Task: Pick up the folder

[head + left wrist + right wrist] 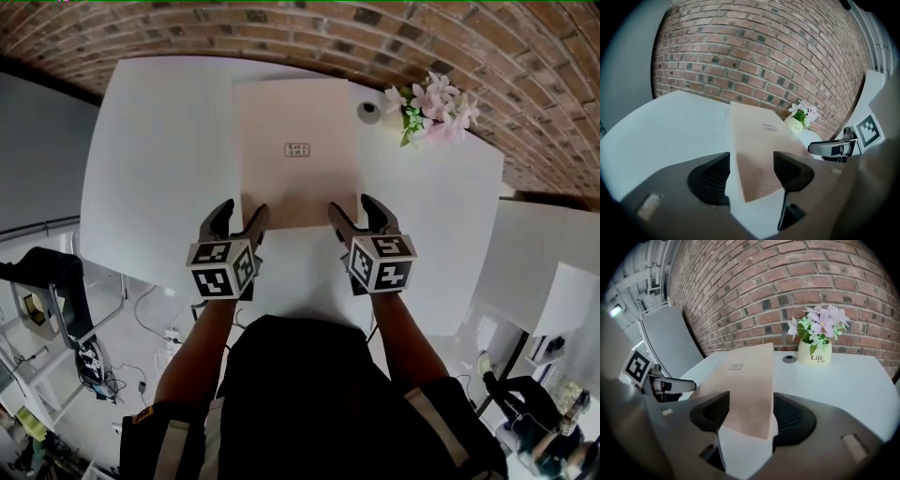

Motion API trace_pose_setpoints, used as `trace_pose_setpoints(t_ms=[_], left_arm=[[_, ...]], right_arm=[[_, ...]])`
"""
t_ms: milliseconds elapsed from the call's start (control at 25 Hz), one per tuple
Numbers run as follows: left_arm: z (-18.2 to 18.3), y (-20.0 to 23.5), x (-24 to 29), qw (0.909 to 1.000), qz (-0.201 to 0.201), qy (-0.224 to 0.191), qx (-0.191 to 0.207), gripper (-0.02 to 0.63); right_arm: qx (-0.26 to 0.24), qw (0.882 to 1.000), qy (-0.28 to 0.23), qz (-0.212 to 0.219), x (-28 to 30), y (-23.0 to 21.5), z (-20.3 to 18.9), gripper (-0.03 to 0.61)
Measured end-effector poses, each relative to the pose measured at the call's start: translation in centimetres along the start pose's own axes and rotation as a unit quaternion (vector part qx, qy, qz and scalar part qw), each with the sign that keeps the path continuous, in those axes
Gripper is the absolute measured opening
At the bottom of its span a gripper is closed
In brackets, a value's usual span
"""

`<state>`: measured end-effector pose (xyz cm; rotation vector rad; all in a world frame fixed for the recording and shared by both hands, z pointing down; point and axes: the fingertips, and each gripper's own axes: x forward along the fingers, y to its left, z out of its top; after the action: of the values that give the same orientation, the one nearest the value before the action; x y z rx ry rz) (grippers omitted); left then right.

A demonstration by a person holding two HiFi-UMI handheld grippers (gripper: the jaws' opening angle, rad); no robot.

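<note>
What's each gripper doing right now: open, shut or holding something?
Left gripper: open, jaws apart at the folder's near left corner, holding nothing.
Right gripper: open, jaws apart at its near right corner, holding nothing.

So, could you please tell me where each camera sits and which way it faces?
Head view: on the person's head, looking down at the tan folder on the white table; shows both forearms, the left gripper and the right gripper.
Left gripper view: on the left gripper, facing the brick wall over the folder's left corner; shows its open jaws.
Right gripper view: on the right gripper, facing the flower pot and wall; shows its open jaws.
Shared: both gripper views show the folder and flower pot.
</note>
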<state>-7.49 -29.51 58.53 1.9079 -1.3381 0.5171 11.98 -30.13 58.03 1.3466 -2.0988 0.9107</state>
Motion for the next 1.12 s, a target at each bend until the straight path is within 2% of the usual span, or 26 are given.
trace_pose_setpoints(t_ms=[320,720,880,1120], left_arm=[[-0.9,1.1,1.8,0.9996,-0.003,0.019,-0.021,0.322],[-1.3,1.2,2.9,0.9985,-0.022,0.034,-0.037,0.36],[-1.4,0.7,3.2,0.9966,-0.047,0.038,-0.056,0.36],[-1.7,-0.1,3.7,0.9957,-0.059,0.048,-0.052,0.371]], right_arm=[[0.039,0.999,0.021,0.018,2.1,-0.8,-1.0,0.334],[0.075,0.996,0.029,0.041,3.3,-1.1,-1.5,0.345],[0.085,0.995,0.032,0.046,3.3,-1.1,-1.7,0.344],[0.09,0.994,0.035,0.045,3.4,-0.9,-1.8,0.341]])
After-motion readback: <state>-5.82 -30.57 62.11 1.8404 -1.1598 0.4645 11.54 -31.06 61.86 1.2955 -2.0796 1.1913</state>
